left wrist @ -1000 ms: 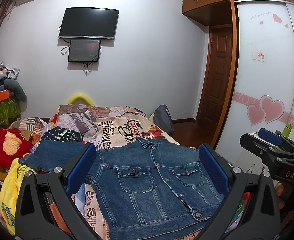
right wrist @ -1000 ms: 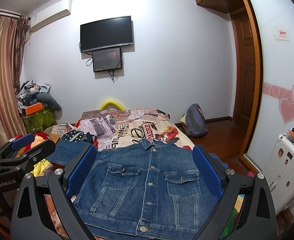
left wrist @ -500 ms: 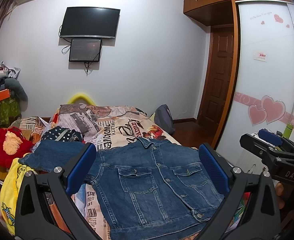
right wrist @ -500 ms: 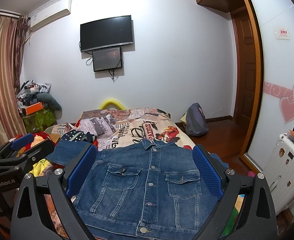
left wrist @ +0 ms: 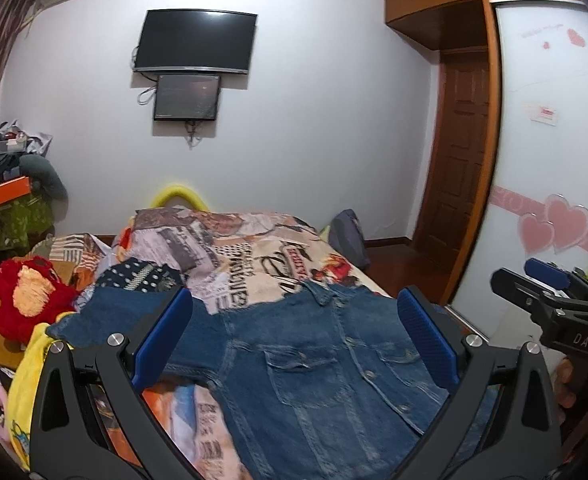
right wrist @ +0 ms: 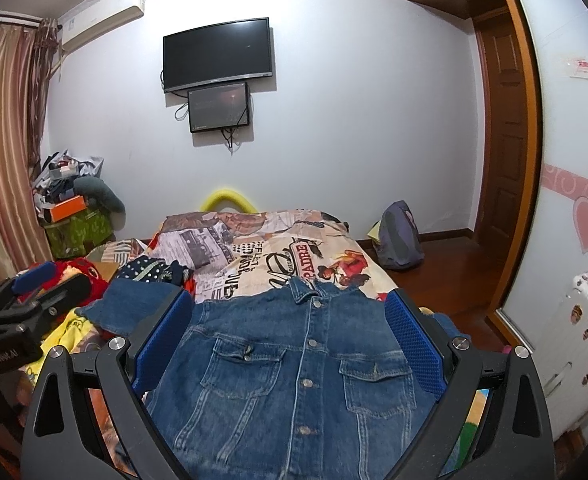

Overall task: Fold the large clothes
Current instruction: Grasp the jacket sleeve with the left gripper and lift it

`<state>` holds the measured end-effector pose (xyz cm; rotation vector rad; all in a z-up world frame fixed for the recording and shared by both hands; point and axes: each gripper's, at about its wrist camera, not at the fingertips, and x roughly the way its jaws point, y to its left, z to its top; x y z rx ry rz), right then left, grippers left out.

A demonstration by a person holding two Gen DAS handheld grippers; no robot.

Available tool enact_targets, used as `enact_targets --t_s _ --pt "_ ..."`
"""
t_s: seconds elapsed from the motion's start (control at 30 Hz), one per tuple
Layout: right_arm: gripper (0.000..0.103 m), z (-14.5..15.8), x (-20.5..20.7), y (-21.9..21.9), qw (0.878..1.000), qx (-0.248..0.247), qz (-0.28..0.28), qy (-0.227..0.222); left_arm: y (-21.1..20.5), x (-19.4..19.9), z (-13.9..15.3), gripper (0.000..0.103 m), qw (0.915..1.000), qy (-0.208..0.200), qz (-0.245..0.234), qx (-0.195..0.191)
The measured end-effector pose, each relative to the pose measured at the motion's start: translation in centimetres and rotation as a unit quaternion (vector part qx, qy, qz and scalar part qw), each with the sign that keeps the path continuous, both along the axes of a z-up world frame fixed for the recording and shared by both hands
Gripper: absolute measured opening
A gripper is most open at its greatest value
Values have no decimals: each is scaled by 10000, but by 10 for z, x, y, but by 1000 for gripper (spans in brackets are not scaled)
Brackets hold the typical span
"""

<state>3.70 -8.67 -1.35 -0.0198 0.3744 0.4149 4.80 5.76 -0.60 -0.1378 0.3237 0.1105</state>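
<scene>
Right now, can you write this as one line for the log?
stage: pre-fold | denim jacket: flat on bed, buttoned | left gripper: open, empty | right gripper: open, empty

Clutter on the left, open bed beyond

A red plush toy [left wrist: 30, 300] and yellow cloth [left wrist: 24, 392] crowd the denim jacket's [right wrist: 294, 372] left; the far bedspread [right wrist: 294, 256] lies open.

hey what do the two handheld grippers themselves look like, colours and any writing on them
Both are black, angular frames with silver screws and blue textured pads on the fingers. The right gripper carries white "DAS" lettering; the left gripper has white lettering too small to read reliably.
</scene>
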Motion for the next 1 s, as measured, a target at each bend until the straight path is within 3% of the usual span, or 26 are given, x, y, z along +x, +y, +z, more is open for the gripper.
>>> enact_targets --t_s 0.3,0.37,0.47,0.6,0.77,0.93,1.0 --pt "96 -16 58 28 9995 -172 85 234 80 41 -25 103 9941 368 894 500" --pt "96 -21 70 33 9992 -216 100 312 103 46 -30 103 9925 479 1026 465" --pt "96 -33 90 43 9983 -356 108 453 150 49 -39 103 9912 633 1163 63" --pt "96 -44 118 52 9964 -493 149 680 218 52 -56 103 9823 940 1575 -381" --pt "96 -60 149 64 9938 -503 62 994 274 54 -85 103 9717 1310 1802 -787" --pt "96 -77 162 71 9898 -496 152 1327 322 60 -134 96 9567 1761 1778 -1490" --pt "96 -82 168 74 9884 -528 179 1414 335 63 -155 93 9468 1955 1815 -1800"
